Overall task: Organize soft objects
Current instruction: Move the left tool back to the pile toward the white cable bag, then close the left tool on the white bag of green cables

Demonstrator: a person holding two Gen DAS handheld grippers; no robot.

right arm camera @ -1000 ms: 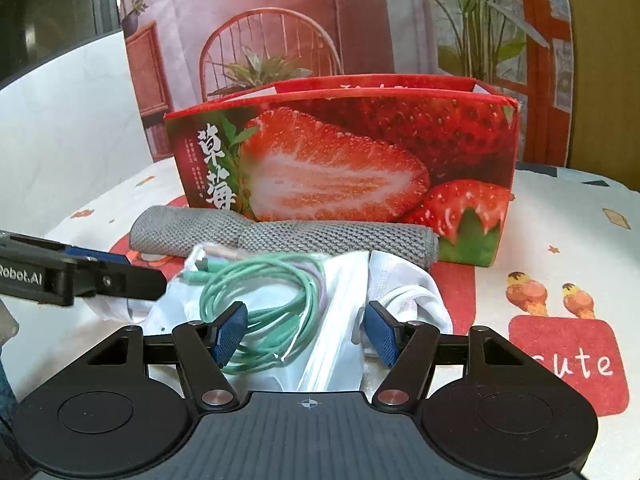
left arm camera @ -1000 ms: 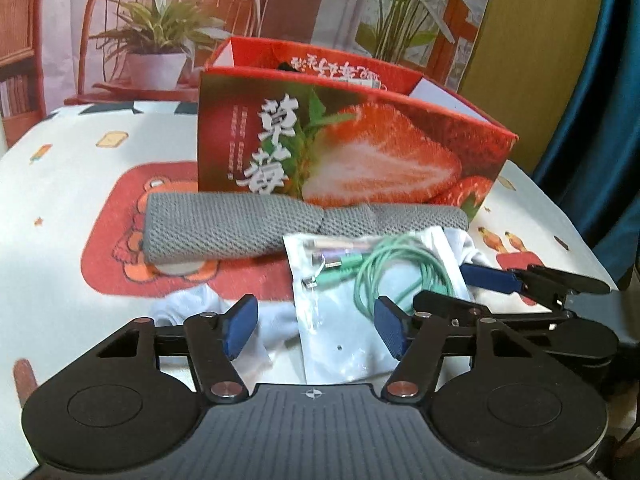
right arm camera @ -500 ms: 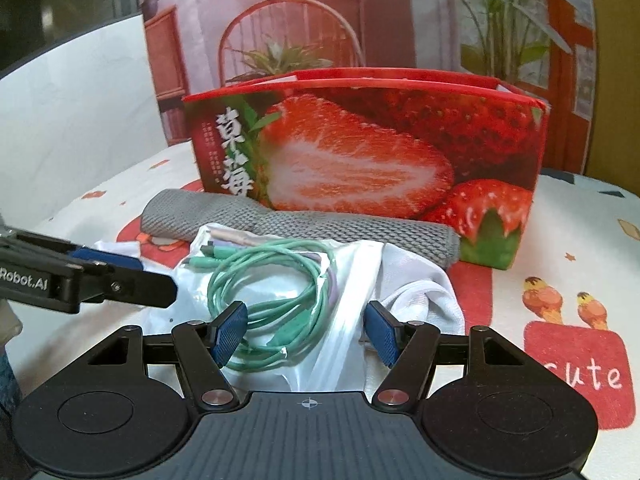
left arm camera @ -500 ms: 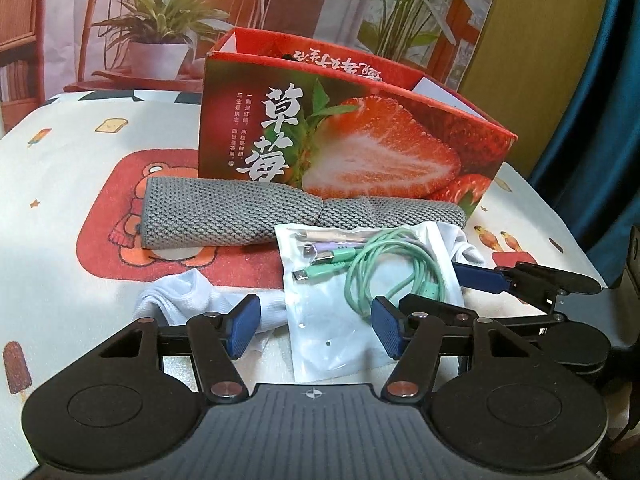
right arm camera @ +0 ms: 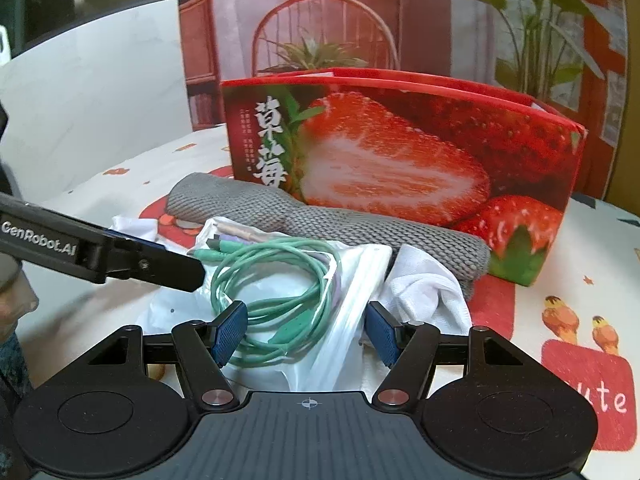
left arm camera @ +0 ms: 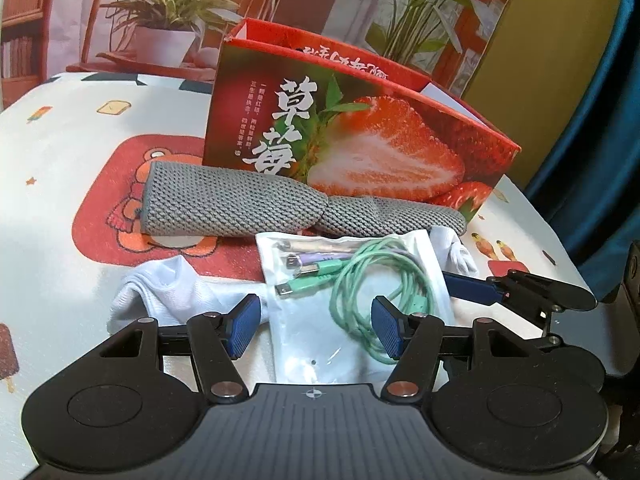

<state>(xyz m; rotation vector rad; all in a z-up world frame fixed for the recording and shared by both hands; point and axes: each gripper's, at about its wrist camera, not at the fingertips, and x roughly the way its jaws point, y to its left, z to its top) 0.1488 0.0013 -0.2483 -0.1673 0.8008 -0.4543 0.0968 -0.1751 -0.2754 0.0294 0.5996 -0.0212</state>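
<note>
A clear bag with a green cable [left arm camera: 360, 280] lies on the table in front of a rolled grey towel [left arm camera: 240, 208] and a red strawberry box [left arm camera: 352, 140]. A white cloth [left arm camera: 160, 292] lies under the bag, showing on both sides. My left gripper [left arm camera: 314, 326] is open, its jaws either side of the bag's near end. My right gripper [right arm camera: 306, 330] is open around the same bag [right arm camera: 280, 280], with the white cloth [right arm camera: 424, 292], towel [right arm camera: 320, 216] and box [right arm camera: 400, 152] beyond. Neither holds anything.
The right gripper's fingers [left arm camera: 520, 292] show at the right of the left view; the left gripper's finger [right arm camera: 100, 252] crosses the left of the right view. A printed tablecloth [left arm camera: 80, 160] covers the table. A plant backdrop stands behind the box.
Both grippers have drawn back and risen slightly, so the box and towel look a little farther. The bag, towel and cloth have not moved. Both jaws stay open.
</note>
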